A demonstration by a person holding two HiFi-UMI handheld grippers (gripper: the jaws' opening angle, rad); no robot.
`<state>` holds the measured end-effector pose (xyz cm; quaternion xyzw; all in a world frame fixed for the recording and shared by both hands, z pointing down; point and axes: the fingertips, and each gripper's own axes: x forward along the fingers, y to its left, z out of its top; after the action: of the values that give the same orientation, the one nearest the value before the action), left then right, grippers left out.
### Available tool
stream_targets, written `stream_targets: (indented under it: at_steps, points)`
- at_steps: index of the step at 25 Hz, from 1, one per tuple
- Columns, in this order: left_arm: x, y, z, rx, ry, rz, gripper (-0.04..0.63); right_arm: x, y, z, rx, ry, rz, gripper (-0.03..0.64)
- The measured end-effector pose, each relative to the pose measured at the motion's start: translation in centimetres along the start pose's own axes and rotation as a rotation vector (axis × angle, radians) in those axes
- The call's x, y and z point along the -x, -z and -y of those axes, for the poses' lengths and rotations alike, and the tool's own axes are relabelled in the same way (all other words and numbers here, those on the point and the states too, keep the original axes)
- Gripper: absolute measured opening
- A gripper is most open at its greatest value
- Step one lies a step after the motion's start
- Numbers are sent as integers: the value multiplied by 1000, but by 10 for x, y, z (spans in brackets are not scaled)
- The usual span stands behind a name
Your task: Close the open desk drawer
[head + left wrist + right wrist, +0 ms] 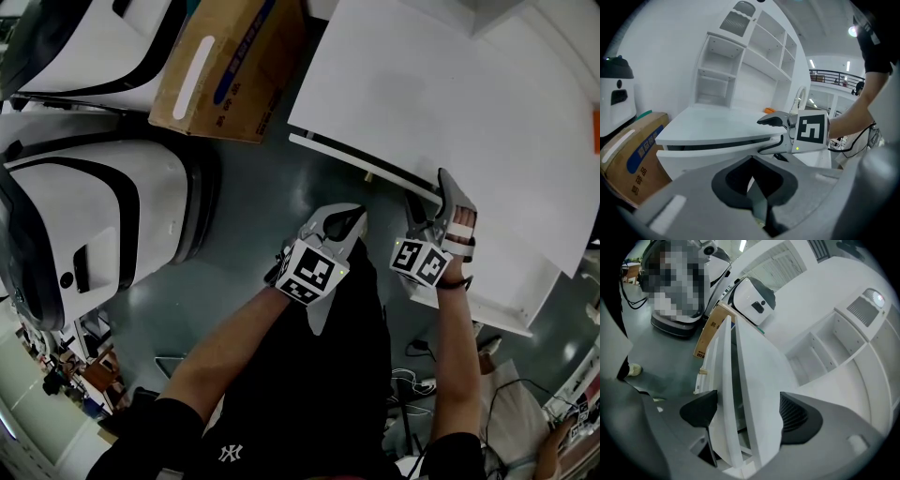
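The white desk (450, 103) has its drawer front (356, 167) standing slightly out along the near edge. In the left gripper view a dark slit shows between the desk top (717, 124) and the drawer front (712, 157). My right gripper (433, 202) is open and straddles this edge, one finger over the top and one by the drawer front (719, 380). From its own camera the right gripper (747, 416) has both desk top (754, 376) and drawer between its pads. My left gripper (345, 223) hangs shut and empty in front of the desk, apart from it.
A cardboard box (230, 66) stands on the floor left of the desk. Large white machines (94, 216) fill the left side. A white shelf unit (745, 61) rises at the desk's back. Cables (412, 375) lie on the floor near my legs.
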<state>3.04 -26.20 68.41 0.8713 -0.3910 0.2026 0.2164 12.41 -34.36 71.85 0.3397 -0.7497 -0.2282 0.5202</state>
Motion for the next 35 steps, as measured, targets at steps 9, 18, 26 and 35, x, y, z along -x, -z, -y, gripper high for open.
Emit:
stream_targets:
  at_steps: [9, 18, 26, 35]
  points:
    - [-5, 0, -5, -24, 8, 23, 0, -9, 1, 10, 13, 87, -16, 434]
    - [1, 4, -7, -53, 12, 39, 1, -18, 2, 23, 12, 170, -45, 443]
    - [14, 3, -7, -68, 12, 61, 2, -16, 3, 18, -17, 192, -68, 417]
    - [39, -14, 7, -56, 19, 72, 2, 18, -18, 8, -74, 142, -31, 281]
